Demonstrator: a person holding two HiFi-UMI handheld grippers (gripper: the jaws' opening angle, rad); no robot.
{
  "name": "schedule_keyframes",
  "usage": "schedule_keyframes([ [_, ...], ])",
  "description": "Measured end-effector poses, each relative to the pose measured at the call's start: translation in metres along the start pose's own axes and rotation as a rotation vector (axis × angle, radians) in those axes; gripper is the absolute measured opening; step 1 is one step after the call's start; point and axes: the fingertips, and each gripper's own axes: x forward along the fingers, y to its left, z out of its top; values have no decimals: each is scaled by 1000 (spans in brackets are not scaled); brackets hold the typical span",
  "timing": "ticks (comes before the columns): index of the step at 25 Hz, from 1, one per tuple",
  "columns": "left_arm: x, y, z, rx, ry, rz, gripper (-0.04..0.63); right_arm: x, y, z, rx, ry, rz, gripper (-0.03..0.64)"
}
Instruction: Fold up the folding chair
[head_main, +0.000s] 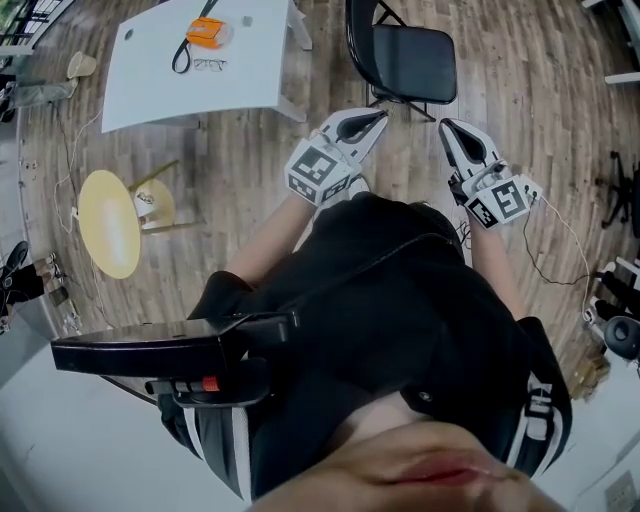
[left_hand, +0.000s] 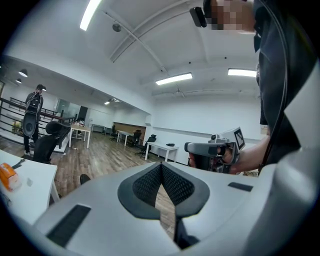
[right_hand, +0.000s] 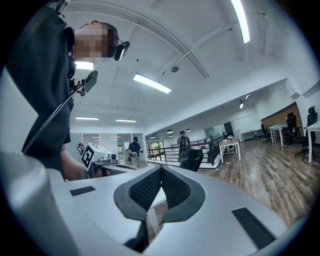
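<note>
Left gripper and right gripper are hovering before the unfolded folding chair, fingers together and empty; unopened, they may slip off its frame.

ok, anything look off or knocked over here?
Nothing clearly wrong. The folding chair stands open and upright on the wood floor. The yellow round table at left looks tipped, but that may just be the wide lens.

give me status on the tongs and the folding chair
Left tongs shut, empty. Right tongs shut, empty. Folding chair open, untouched, just ahead. Nothing in the way.
</note>
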Motion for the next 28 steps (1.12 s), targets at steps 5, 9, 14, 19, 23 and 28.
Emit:
schedule_keyframes([
  [5, 8, 13, 5, -3, -2, 5, 5, 1, -12, 2, 6, -2, -25, 9],
  [9, 27, 21, 7, -1, 4, 10, 5, 1, -35, 4, 8, -10, -32, 9],
  [14, 61, 37, 14, 16, 9, 37, 5, 8, -75, 1, 14, -12, -8, 9],
  [19, 106, 47, 23, 9, 15, 81, 5, 13, -123, 6, 22, -12, 38, 9],
  [23, 149, 50, 34, 18, 15, 105, 5, 16, -162, 9, 29, -3, 87, 9],
  [28, 194, 57, 40, 15, 34, 140, 5, 20, -203, 8, 41, 17, 154, 9],
])
